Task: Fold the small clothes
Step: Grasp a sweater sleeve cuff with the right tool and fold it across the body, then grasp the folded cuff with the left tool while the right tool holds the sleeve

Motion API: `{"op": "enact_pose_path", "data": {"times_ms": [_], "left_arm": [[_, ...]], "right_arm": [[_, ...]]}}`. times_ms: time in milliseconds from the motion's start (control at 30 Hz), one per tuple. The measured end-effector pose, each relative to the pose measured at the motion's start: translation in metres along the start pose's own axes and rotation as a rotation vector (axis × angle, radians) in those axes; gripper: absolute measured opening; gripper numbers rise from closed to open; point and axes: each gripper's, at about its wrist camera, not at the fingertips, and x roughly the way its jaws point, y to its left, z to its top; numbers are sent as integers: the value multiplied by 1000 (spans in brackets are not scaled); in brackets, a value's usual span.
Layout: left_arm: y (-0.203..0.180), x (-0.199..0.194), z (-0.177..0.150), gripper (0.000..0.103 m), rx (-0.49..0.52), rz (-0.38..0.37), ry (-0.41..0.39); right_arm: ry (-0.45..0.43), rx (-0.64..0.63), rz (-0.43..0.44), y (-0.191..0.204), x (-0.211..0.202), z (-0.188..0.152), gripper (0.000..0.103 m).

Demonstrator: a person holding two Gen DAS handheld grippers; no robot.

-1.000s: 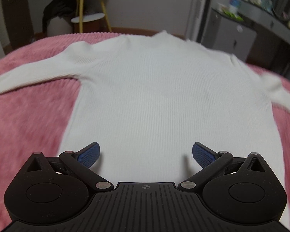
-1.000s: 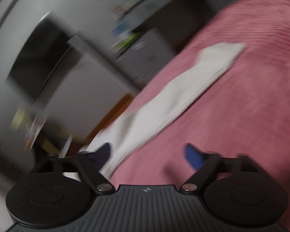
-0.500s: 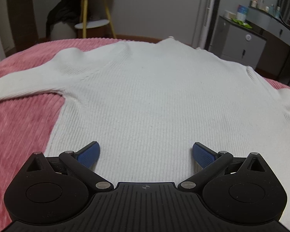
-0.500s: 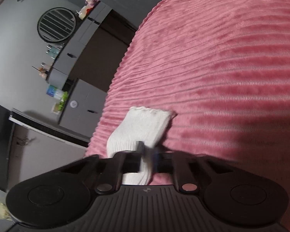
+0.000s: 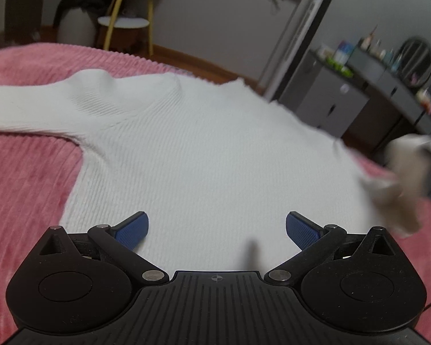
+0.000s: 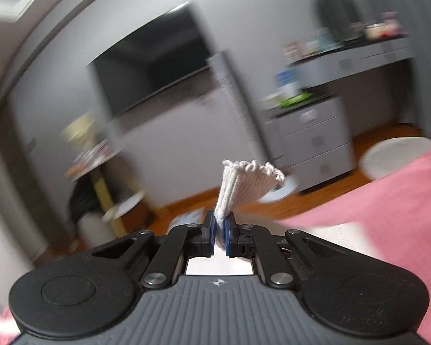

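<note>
Left gripper (image 5: 217,230) hangs over the lower body of the sweater (image 5: 204,155), its blue pads (image 5: 132,231) spread wide with bare knit between them and nothing held. That sweater is white, finely ribbed, and lies flat on the pink bedspread (image 5: 23,178). Its long axis runs away from the left gripper, hem nearest and collar at the far end toward the room's wall. One sleeve (image 5: 28,109) stretches out to the left of the body, across the bedspread, roughly at right angles to the trunk. At the sweater's right side the knit is blurred, and a pale smeared shape rises above the bedspread there; what it is cannot be told for sure.

Right gripper (image 6: 221,231) is pressed together on a cuff (image 6: 250,181) of the same white ribbed knit. The cuff stands up out of the jaws and fans toward the right, its scalloped edge on top, lifted clear of the bedspread (image 6: 388,201), which shows pink to the right of the gripper. Behind the cuff the room is blurred: a dark screen (image 6: 155,69) on the wall to its left and grey drawers (image 6: 310,141) to its right.
</note>
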Motion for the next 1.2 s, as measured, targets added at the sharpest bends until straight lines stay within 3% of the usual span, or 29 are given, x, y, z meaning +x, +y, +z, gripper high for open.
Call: {"op": "enact_pose_path", "data": {"times_ms": [133,200,300,400,500,567,767,900,1000,1200], "left_arm": [[2,4,13,103,-24,-45,21],[-4,8,20,103,7,-56,39],[-18,17,29,103,43,-89,41],[-34,39,33,103,19,-139,82],[-50,60,34,103,40,-152,121],[-62,70,34,103,75,-145,126],[-76,90,31,103,77,-178,172],[-85,105,29,83,95,-164,192],[-93,111,29,80,124,-140,187],[-93,109,37,17,152,-121,177]], "right_arm": [[214,-9,40,43,34,-59,12],[266,8,9,43,33,-74,15],[264,41,-115,33,10,-80,15],[273,141,-183,7,-9,-77,15],[243,151,-255,-10,-27,-82,15],[235,162,-277,-2,-40,-89,15],[185,205,-295,-28,-26,-82,15],[194,270,-309,-40,-17,-82,15],[189,275,-312,-44,-16,-81,15],[185,270,-298,-44,-16,-82,15]]}}
